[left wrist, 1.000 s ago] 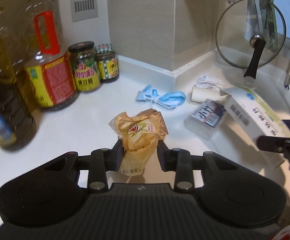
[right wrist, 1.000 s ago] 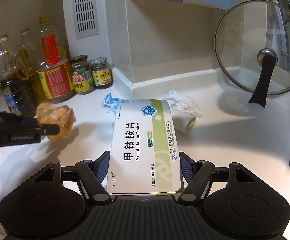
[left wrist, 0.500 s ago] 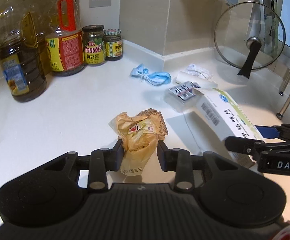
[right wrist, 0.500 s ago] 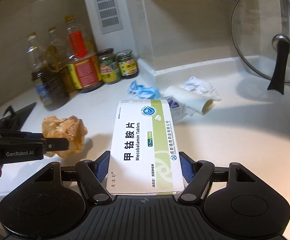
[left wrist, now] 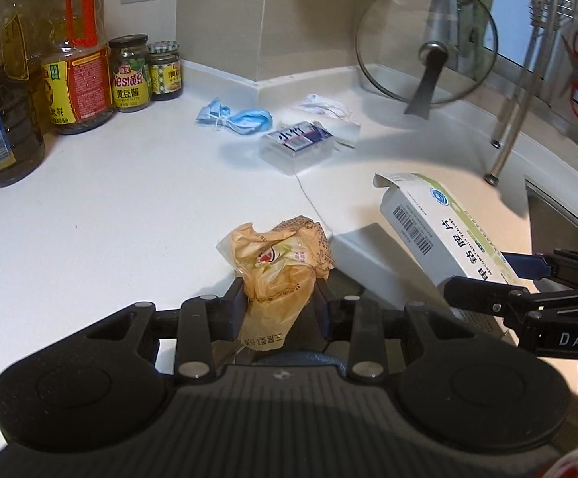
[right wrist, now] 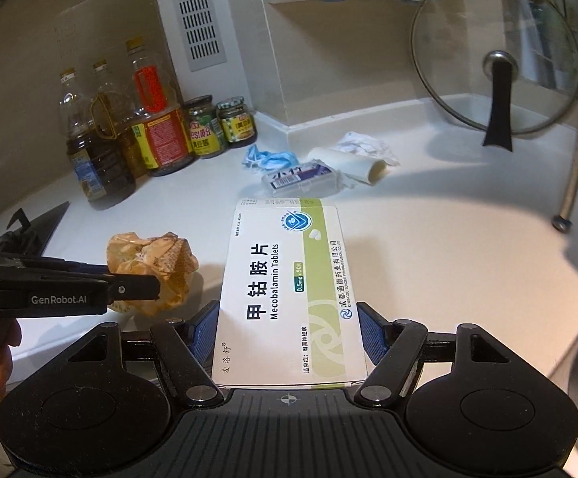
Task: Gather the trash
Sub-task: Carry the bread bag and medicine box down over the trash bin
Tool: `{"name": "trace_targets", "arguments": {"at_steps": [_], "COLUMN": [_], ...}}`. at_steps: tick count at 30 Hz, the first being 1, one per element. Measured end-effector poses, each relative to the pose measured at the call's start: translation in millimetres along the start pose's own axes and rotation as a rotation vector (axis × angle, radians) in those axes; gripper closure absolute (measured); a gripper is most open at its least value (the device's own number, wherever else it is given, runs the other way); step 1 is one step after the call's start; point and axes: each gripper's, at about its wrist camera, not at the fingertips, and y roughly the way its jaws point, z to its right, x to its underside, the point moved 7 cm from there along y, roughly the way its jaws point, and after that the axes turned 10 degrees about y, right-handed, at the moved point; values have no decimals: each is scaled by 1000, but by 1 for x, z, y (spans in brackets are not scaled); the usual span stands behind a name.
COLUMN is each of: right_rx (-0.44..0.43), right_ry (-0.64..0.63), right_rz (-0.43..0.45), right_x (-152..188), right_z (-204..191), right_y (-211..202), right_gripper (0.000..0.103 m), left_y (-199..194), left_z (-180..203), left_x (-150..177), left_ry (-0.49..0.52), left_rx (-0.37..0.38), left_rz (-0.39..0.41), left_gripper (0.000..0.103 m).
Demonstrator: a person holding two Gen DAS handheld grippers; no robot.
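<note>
Item: crumpled yellow wrapper (left wrist: 279, 267), pinched in the left gripper (left wrist: 279, 310), carried clear of the white counter (left wrist: 109, 207) for disposal. Item: tablet box (right wrist: 289, 290), clamped flat between the right gripper (right wrist: 289, 338) pads, alongside on the right. Remaining trash: blue mask (left wrist: 235, 119), clear pack (left wrist: 298, 139), far behind.

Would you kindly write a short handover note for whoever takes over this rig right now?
Left claw: shut on the crumpled yellow wrapper, lifted off the counter.
Right claw: shut on the white and green tablet box, also held above the counter.
Left on the counter, near the back corner: blue face mask, clear plastic packet, paper roll, crumpled tissue.
Done: two pieces picked up. No bin is in view.
Left: drop both, then fetch the other four. Bottles and jars look like pantry items; leave them.
</note>
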Motion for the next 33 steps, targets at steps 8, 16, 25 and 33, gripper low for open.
{"name": "trace_targets", "arguments": {"at_steps": [8,16,25,33], "right_rx": [68,79,52,33], "right_ry": [29,-43,-91,-85], "right_rz": [-14,-101,-185,-243], "right_x": [44,89,122,144], "right_z": [-25,-32,-9,9], "right_y": [-20,-18,8,28], "right_gripper": [32,32,32,32], "left_y": [-25,-7,29,52], "left_z": [3,18,15,17], "left_x": [45,98,139,158], "left_ry": [66,70,-5,-35], "left_rx": [78,111,55,34], "left_rz": [-25,-127,-241,-291], "left_gripper": [71,71,71,71]}}
